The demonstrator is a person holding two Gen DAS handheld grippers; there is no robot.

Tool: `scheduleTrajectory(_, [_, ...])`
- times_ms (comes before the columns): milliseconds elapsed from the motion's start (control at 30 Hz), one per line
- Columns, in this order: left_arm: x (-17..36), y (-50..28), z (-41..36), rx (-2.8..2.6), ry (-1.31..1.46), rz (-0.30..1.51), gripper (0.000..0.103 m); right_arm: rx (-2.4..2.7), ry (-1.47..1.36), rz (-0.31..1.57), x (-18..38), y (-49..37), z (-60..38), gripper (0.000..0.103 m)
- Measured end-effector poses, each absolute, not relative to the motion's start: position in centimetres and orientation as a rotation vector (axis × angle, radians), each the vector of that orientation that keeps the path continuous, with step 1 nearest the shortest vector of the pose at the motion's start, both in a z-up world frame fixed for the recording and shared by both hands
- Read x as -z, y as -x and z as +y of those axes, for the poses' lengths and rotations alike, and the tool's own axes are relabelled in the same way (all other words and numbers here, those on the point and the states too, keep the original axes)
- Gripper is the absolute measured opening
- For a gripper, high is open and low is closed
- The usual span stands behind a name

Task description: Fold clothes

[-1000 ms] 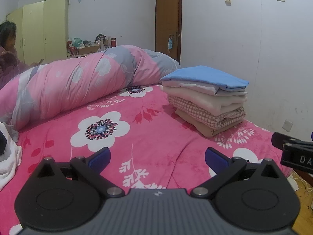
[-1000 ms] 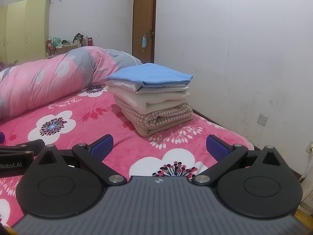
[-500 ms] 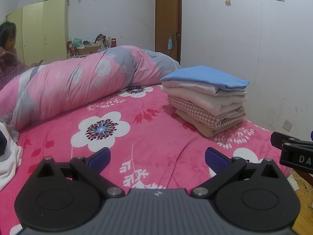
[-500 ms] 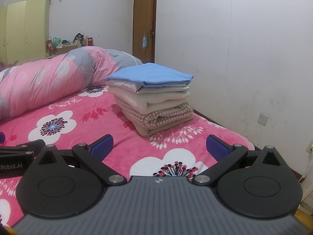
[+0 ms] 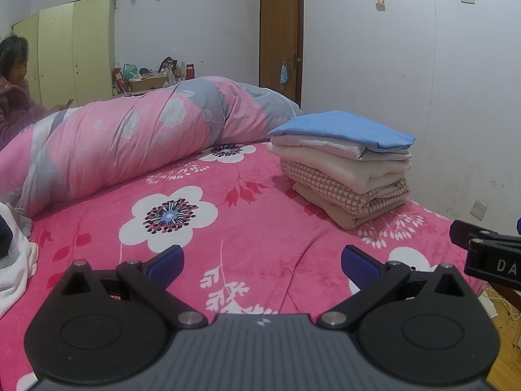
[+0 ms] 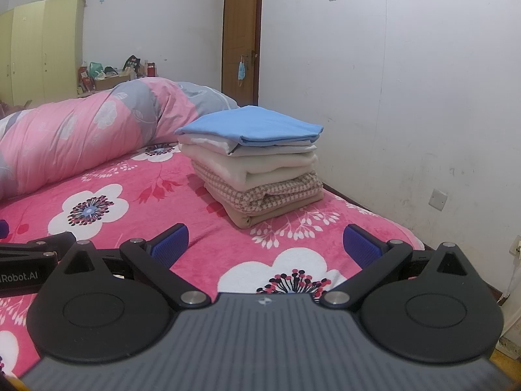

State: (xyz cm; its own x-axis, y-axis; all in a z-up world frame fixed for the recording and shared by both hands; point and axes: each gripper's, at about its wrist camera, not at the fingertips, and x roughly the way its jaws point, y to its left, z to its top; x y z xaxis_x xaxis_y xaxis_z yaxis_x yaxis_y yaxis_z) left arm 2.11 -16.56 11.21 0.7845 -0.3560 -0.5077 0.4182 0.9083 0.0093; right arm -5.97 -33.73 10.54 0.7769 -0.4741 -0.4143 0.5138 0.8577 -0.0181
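A stack of folded clothes [image 5: 345, 166] [image 6: 257, 166], blue piece on top, then white, cream, checked and tan, rests on the pink flowered bed [image 5: 202, 228] [image 6: 130, 189] near the wall. My left gripper [image 5: 262, 260] hovers open over the bedspread, well short of the stack and holding nothing. My right gripper [image 6: 263, 244] is open too, empty, with the stack just ahead between its blue pads. A white unfolded garment [image 5: 13, 257] lies at the left edge of the left wrist view.
A rolled pink and grey duvet [image 5: 130, 137] lies across the far side of the bed. A person [image 5: 13, 97] sits behind it at the left. A wardrobe [image 5: 75, 49], a cluttered shelf and a brown door [image 5: 281, 29] stand behind. The white wall runs close along the bed's right side.
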Motion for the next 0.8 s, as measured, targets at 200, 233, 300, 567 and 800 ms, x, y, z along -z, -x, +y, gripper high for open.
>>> scheduleTrajectory(200, [-11.23,-2.06,-16.59,0.412,-0.128,0.516,0.103,0.534,-0.098,0.423,-10.54,5.91,-33.66,0.102])
scheduleTrajectory(233, [-11.23,-2.09,-16.59,0.412,-0.127,0.517,0.103,0.534,-0.098,0.423,-10.53,5.89,-33.63,0.102])
scheduleTrajectory(300, [-11.21,-2.11,-16.54,0.412,-0.126,0.518,0.103,0.534,-0.097,0.423,-10.52,5.93,-33.61,0.102])
scheduleTrajectory(567, [-11.3,-2.05,-16.56,0.411,-0.124,0.519,0.103,0.534,-0.097,0.424,-10.53,5.99,-33.56,0.102])
scheduleTrajectory(800, [-11.28,-2.06,-16.49,0.411,-0.124,0.52,0.103,0.535,-0.099,0.422,-10.48,6.02,-33.5,0.102])
